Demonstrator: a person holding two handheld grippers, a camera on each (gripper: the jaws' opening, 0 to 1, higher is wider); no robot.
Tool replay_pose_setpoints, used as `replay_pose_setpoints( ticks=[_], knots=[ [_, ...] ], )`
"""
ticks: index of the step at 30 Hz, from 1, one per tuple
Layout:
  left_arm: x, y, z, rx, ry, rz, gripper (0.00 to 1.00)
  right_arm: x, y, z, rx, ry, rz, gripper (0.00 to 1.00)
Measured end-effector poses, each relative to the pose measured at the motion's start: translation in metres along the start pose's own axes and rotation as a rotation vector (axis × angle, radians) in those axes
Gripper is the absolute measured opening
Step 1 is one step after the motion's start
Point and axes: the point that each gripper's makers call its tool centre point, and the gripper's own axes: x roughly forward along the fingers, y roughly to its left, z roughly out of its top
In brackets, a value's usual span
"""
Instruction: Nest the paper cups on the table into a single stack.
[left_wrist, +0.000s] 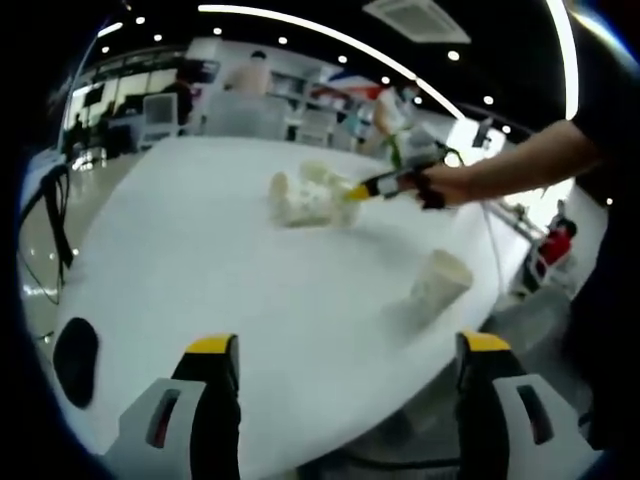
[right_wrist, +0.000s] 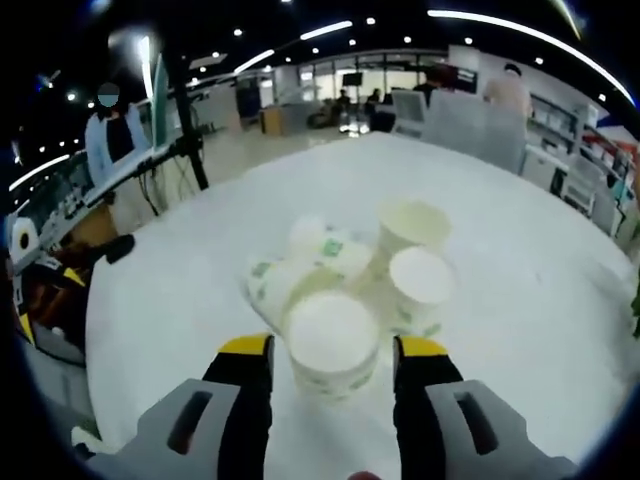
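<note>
A cluster of white paper cups (left_wrist: 305, 195) with green print sits mid-table. One more cup (left_wrist: 440, 280) lies on its side near the right edge. My left gripper (left_wrist: 348, 352) hangs open over the near table, holding nothing. The right gripper (left_wrist: 372, 186), held by a hand (left_wrist: 440, 185), reaches the cluster from the right. In the right gripper view, my right gripper (right_wrist: 333, 352) is open, its jaws flanking an upside-down cup (right_wrist: 333, 340) with small gaps on both sides. Behind that cup are an upright cup (right_wrist: 413, 225), another upside-down cup (right_wrist: 422, 280) and lying cups (right_wrist: 315, 250).
The round white table (left_wrist: 200, 260) drops off close on the right and near sides. A black object (left_wrist: 75, 355) lies at its left edge, with cables (left_wrist: 58, 215) beyond. Chairs (left_wrist: 240, 112) and people stand at the far side. Another person (right_wrist: 108, 130) is by a desk.
</note>
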Motion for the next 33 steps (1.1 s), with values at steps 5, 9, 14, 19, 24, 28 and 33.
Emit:
replay_pose_setpoints(
  ticks=[5,9,14,19,24,28,33],
  knots=[
    [0.000,0.000,0.001,-0.011,-0.006,-0.003,0.87,0.000,0.003,-0.002,-0.008,0.004,0.022,0.34],
    [0.001,-0.001,0.001,-0.010,-0.007,-0.005,0.87,-0.001,0.002,-0.004,-0.004,0.009,0.026,0.34],
    [0.001,-0.002,0.001,-0.007,-0.008,-0.006,0.87,-0.006,0.002,-0.006,-0.009,0.014,0.024,0.33],
    [0.002,-0.003,0.003,0.001,-0.010,-0.008,0.87,-0.015,0.005,-0.009,-0.005,0.018,0.026,0.33],
    [0.003,-0.004,0.007,0.013,-0.012,-0.018,0.87,-0.025,0.004,-0.007,0.006,0.011,0.014,0.33],
    [0.005,-0.005,0.011,0.025,-0.014,-0.027,0.87,-0.032,0.001,-0.005,0.020,-0.003,0.008,0.33],
    [0.007,-0.008,0.019,0.047,-0.021,-0.037,0.87,-0.049,0.002,0.002,0.045,-0.033,0.004,0.33]
  ],
)
